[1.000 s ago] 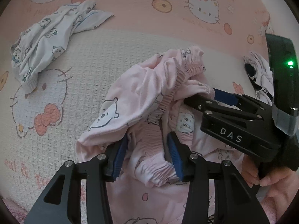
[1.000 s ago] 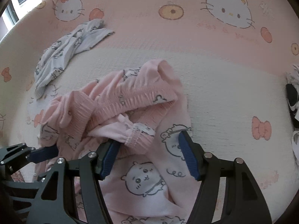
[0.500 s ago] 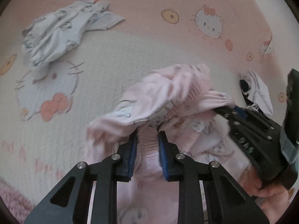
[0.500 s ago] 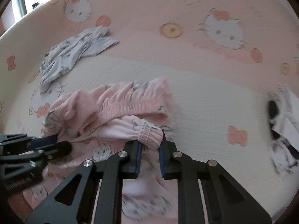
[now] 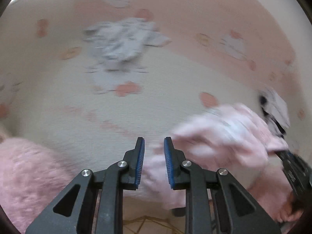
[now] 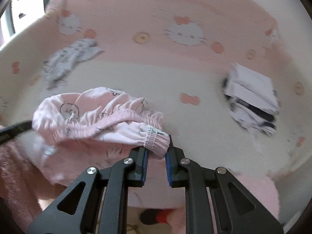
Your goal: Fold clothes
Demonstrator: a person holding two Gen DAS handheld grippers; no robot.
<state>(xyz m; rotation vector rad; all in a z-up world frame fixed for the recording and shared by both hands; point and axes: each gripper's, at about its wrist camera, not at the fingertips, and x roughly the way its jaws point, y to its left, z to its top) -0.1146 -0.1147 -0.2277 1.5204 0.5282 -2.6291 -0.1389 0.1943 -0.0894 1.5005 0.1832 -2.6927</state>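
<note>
We work over a bed sheet [image 6: 195,74] printed with cartoon cats, cream in the middle and pink toward the far side. On it lie a crumpled white printed garment [image 6: 70,58] far off to the left and a folded stack of white and dark clothes [image 6: 251,99] to the right, both well apart from what we hold. A fluffy pink blanket [image 5: 33,175] runs along the near edge.

The task's thing is the pink pants [image 6: 91,117], printed with small bears, and they hang between our two tools above the sheet, bunched and sagging in the middle. The gathered elastic waistband [image 6: 120,117] arcs across the top of the bundle.

The right gripper [image 6: 156,164] is clenched on a small elastic cuff [image 6: 157,143] of the pants, with the fabric pinched between its blue pads. The left gripper [image 5: 154,161] is closed down on pink cloth as well; that view is blurred, so we cannot tell which part of the garment it has.

We judge that we are in the lift-and-spread step: the pants are picked up but not yet laid out. The next move calls for drawing the two grips apart until the cloth pulls taut, then lowering it flat onto the cream part of the sheet, clear of the other clothes, before any fold begins.
</note>
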